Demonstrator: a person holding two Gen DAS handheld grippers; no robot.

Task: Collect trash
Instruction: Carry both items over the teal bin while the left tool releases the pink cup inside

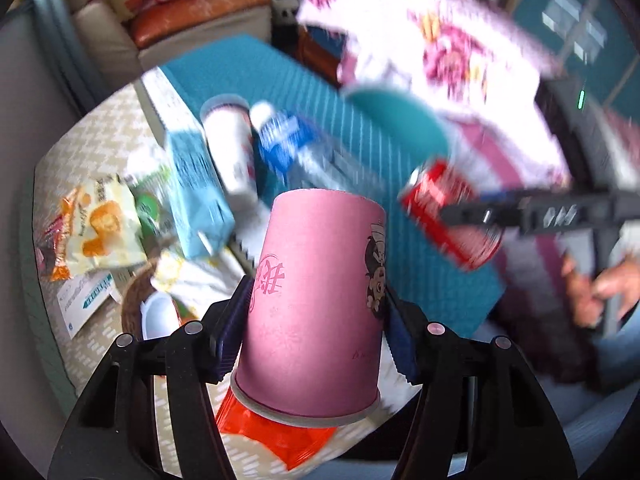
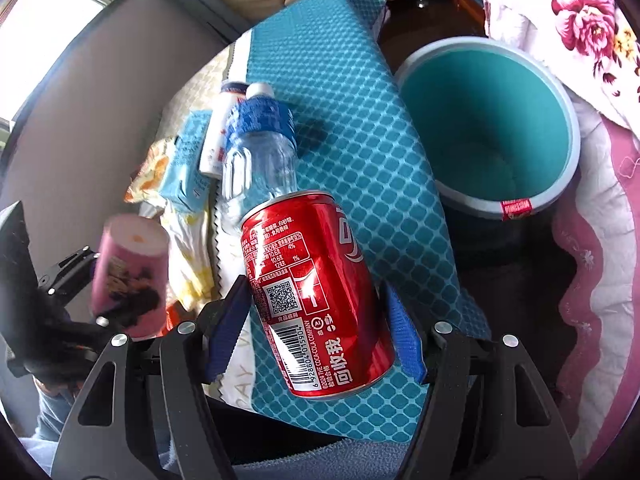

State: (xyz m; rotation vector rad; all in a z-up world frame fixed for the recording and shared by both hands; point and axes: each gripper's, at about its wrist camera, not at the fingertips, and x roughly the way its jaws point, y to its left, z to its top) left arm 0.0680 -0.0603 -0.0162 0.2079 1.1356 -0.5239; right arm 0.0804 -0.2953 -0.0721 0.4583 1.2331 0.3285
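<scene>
Left gripper (image 1: 316,300): jaws closed on the pink paper cup (image 1: 314,300), held upside down, pads at mid-wall; light and thin, likely to crush if squeezed hard; grip near the rolled rim is stiffer.
Right gripper (image 2: 320,312): jaws clamped across the red Coca-Cola can (image 2: 318,296), tilted, lifted off the blue mat (image 2: 344,128); rigid but smooth, may slip; probably empty and light.
Bin (image 2: 568,120): teal bucket, far right of the can, mouth open.
Remaining: clear water bottle (image 2: 256,160), blue carton (image 1: 196,184), snack wrappers (image 1: 100,228), far left on the mat and cloth.
</scene>
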